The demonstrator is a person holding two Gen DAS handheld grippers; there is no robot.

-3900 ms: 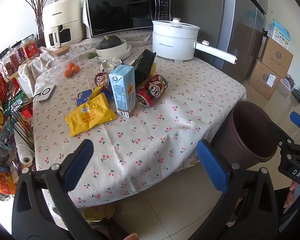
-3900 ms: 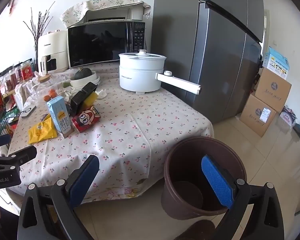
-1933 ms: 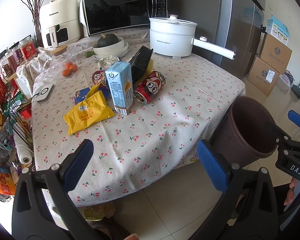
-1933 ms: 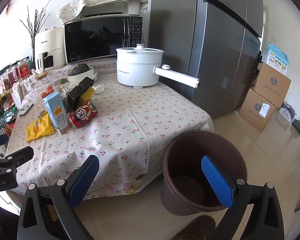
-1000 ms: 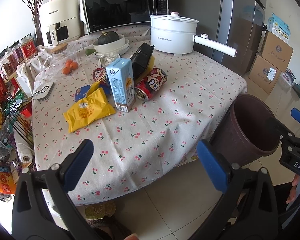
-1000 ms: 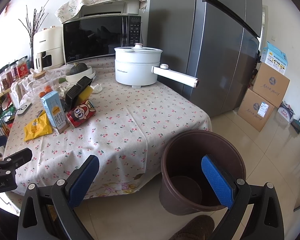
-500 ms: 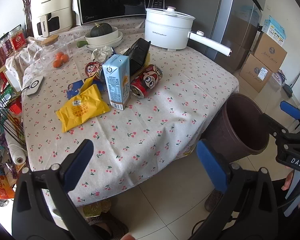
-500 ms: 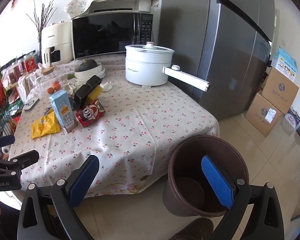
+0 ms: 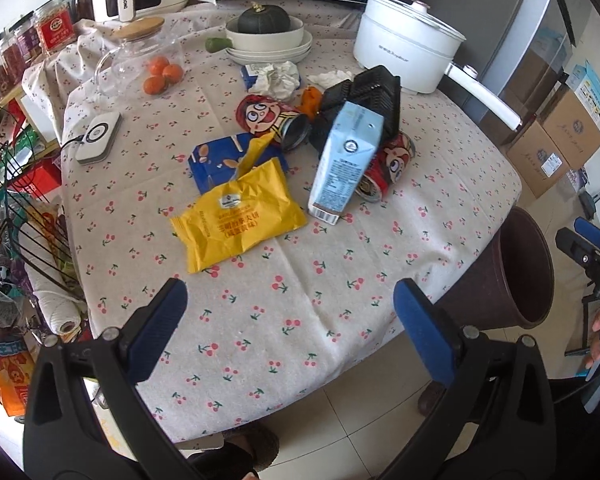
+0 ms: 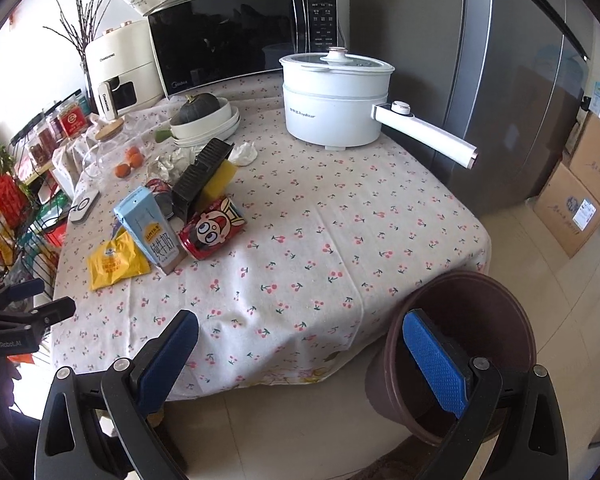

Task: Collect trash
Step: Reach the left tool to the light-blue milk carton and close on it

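A table [image 9: 300, 300] covered in a cherry-print cloth fills both wrist views. The left gripper [image 9: 290, 316] hangs over the table's near edge, its blue-padded fingers spread wide and empty. The right gripper [image 10: 300, 344] is also wide and empty, held low near the table's right corner with one finger in front of a brown bin [image 10: 480, 320] that stands on the floor beside that corner.

The trash lies in a cluster toward the table's middle: a yellow wrapper [image 9: 238, 214] nearest the near edge, a blue packet [image 9: 216, 160] partly under it, an upright blue carton [image 9: 346, 160], a red can [image 9: 388, 164] on its side touching the carton, a second can [image 9: 276, 120] behind, a black tray [image 9: 364, 100] tilted up, and crumpled tissue [image 9: 280, 76]. At the far edge stand a white pot [image 10: 336, 100], bowls holding a squash [image 9: 264, 22] and a microwave [image 10: 240, 36].
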